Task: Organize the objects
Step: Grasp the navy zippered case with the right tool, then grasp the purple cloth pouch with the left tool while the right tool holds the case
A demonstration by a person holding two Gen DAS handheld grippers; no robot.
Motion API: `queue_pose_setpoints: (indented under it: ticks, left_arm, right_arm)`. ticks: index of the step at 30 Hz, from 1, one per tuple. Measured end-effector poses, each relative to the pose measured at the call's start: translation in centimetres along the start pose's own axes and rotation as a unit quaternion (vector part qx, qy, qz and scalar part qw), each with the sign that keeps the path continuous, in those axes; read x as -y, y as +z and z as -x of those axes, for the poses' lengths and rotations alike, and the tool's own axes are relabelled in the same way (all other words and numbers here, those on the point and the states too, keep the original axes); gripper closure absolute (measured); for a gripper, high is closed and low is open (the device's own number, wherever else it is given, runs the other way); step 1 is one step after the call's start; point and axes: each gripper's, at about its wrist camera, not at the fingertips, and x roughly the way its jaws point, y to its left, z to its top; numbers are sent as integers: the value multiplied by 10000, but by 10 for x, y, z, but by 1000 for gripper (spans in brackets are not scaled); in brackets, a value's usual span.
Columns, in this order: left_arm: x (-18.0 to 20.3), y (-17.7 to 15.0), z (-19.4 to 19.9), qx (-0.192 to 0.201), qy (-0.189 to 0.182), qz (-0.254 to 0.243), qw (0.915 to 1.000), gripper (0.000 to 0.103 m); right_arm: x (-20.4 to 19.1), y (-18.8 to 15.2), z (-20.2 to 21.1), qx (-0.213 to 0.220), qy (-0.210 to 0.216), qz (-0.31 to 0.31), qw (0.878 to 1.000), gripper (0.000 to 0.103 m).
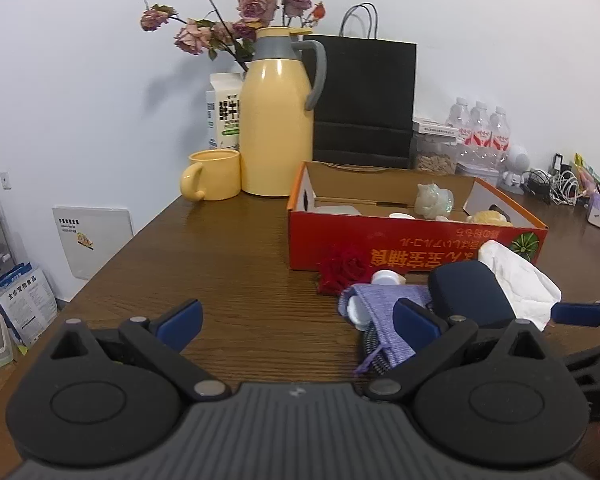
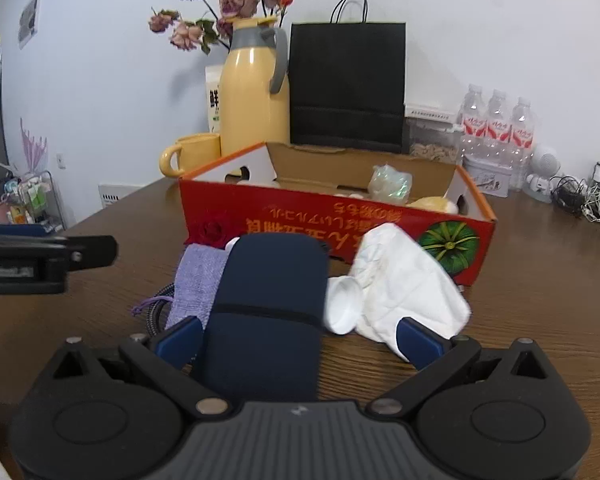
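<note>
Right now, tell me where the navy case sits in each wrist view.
Left wrist: navy case at lower right, past the right fingertip, beside the lilac pouch.
Right wrist: navy case at lower centre, between the open fingers.
Shared landmark: the red box just behind it.

Both wrist views look low across the bench (image 1: pixel 228 264), close, sharing the orange box (image 1: pixel 380 240) (image 2: pixel 340 216).
</note>
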Motion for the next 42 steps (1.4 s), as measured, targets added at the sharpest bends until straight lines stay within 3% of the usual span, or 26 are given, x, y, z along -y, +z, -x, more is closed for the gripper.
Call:
queue_pose_setpoints:
  ticks: [5,12,16,27,42]
  left_arm:
    - [-13,-5,0,-52,11,115,9999,0]
    - [-22,-12,-6,-139,-31,251,9996,0]
    - [-24,-14,-7,-171,-23,252,9995,0]
    - [-11,-10,-10,-188,-37,122,9997,0]
    - [50,0,-47,-351,-417,-275,9981,0]
  right_arm:
    - [-5,3,-21,-219,-31,-331,9992,3]
    - [-14,4,-31,-260,21,-292,9992,31]
    - [-18,4,-28,-219,-4,-203,9996,37]
    - [0,9,0,246,191,-362,9989,41]
    - [81,2,10,504,-605,-691,9945,41]
